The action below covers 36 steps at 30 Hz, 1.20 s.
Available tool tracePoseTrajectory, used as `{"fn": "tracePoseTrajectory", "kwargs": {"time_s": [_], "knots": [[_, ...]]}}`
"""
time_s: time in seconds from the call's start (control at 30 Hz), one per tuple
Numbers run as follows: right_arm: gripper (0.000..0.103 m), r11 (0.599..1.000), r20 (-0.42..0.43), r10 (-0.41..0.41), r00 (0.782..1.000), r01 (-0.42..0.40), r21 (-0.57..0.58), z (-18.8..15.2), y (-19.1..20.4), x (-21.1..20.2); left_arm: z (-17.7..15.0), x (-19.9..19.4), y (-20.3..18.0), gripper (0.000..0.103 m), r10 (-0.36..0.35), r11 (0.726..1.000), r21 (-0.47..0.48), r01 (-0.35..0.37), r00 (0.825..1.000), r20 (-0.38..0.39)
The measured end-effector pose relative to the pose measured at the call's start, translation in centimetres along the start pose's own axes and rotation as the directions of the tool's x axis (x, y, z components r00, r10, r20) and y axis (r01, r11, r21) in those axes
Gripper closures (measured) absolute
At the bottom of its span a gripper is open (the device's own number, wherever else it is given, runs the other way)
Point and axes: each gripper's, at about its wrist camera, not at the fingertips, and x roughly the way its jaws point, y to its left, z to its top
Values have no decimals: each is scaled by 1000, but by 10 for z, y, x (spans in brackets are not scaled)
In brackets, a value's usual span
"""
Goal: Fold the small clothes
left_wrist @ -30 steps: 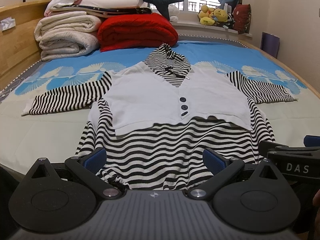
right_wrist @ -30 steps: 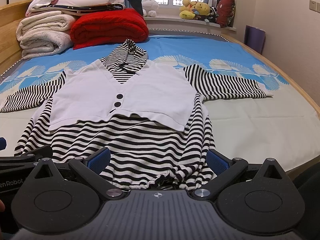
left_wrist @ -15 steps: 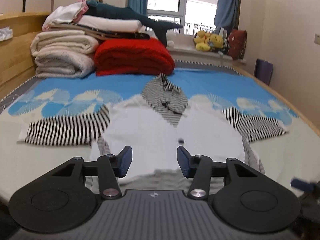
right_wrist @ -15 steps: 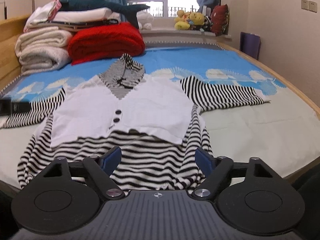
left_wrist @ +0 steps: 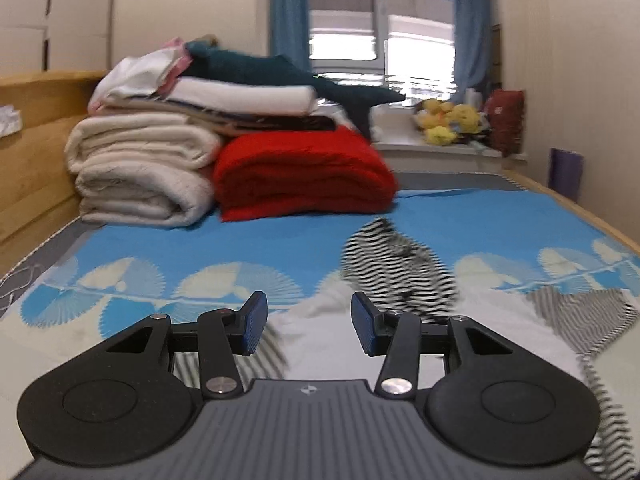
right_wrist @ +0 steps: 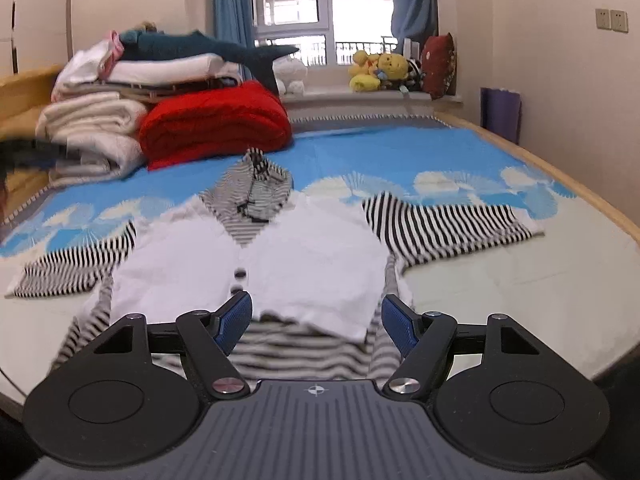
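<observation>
You are hovering both tools over the striped hooded top (right_wrist: 256, 264), lying flat on the bed (right_wrist: 520, 288). Left gripper (left_wrist: 308, 320) has just been narrowing, right gripper (right_wrist: 316, 320) too; both are grasping nothing. Be taking the sleeve at nine o'clock cleanly, near its cuff.

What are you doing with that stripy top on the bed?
A person is about to fold it, with a gripper in each hand. The striped top, with its white vest front, lies spread flat on the bed, sleeves out to both sides. Nothing is folded yet. The left gripper hangs over the top's shoulder near the hood, and the right gripper hangs over its lower half. Both have just been closing their jaws partway, but neither is pinching any cloth.
</observation>
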Motion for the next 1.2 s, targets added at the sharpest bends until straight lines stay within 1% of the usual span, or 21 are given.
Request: {"fn": "tracePoseTrajectory", "kwargs": {"time_s": [0.1, 0.2, 0.23, 0.27, 0.3, 0.37, 0.47, 0.5, 0.6, 0.67, 0.73, 0.8, 0.9, 0.93, 0.97, 1.0, 1.03, 1.07, 1.1, 1.13, 1.2], "knots": [[30, 1000, 47, 18, 999, -16, -26, 29, -8, 10, -19, 29, 37, 51, 52, 995, -87, -57, 997, -55], [29, 997, 95, 12, 995, -4, -81, 58, -7, 31, -36, 54, 65, 51, 82, 982, -155, -107, 984, -160], [26, 996, 107, 5, 994, 5, -92, 68, -6, 41, -37, 58, 73, 51, 78, 981, -165, -103, 985, -152], [24, 995, 112, 0, 994, 10, -95, 75, -3, 51, -38, 62, 79, 51, 87, 983, -151, -107, 987, -136], [24, 996, 118, -1, 993, 12, -94, 84, -1, 61, -43, 65, 82, 50, 100, 984, -134, -116, 987, -125], [24, 996, 133, 2, 991, 9, -85, 100, 7, 80, -47, 72, 93, 49, 114, 982, -139, -130, 986, -122], [24, 997, 159, 27, 987, -16, -72, 121, 24, 106, -50, 76, 106, 47, 152, 971, -161, -176, 977, -150], [24, 997, 163, 41, 986, -29, -74, 126, 31, 115, -52, 81, 112, 47, 150, 965, -189, -180, 975, -162], [24, 993, 150, 72, 986, -57, -99, 136, 56, 148, -54, 91, 125, 47, 190, 942, -241, -235, 962, -195], [24, 991, 137, 95, 986, -80, -109, 139, 73, 168, -57, 98, 138, 47, 178, 926, -293, -239, 959, -222], [24, 982, 113, 154, 982, -139, -125, 140, 88, 188, -63, 106, 152, 47, 178, 904, -336, -263, 949, -261], [25, 972, 112, 192, 975, -174, -155, 138, 99, 200, -70, 114, 169, 47, 178, 883, -372, -287, 937, -300], [27, 968, 117, 197, 973, -175, -180, 126, 105, 215, -84, 124, 197, 47, 192, 836, -430, -341, 916, -353], [31, 969, 109, 185, 977, -162, -187, 120, 106, 220, -88, 125, 206, 47, 203, 821, -444, -361, 909, -364], [40, 972, 85, 158, 984, -140, -190, 118, 106, 225, -93, 128, 218, 47, 221, 800, -458, -388, 900, -377], [46, 975, 54, 139, 989, -128, -180, 118, 107, 232, -97, 129, 228, 47, 234, 781, -471, -410, 892, -387], [56, 978, 27, 152, 988, -146, -148, 121, 105, 237, -102, 132, 237, 47, 242, 761, -487, -428, 884, -399], [62, 977, 14, 181, 983, -179, -114, 124, 102, 242, -108, 134, 248, 47, 248, 735, -509, -449, 876, -414], [65, 974, 6, 210, 978, -209, -83, 127, 99, 246, -113, 135, 257, 48, 250, 711, -528, -464, 869, -427], [70, 973, 0, 222, 975, -222, -66, 129, 96, 251, -118, 136, 266, 48, 252, 684, -547, -483, 860, -444], [73, 976, -8, 210, 978, -210, -61, 130, 93, 258, -130, 137, 282, 49, 254, 619, -587, -521, 841, -478]]}}
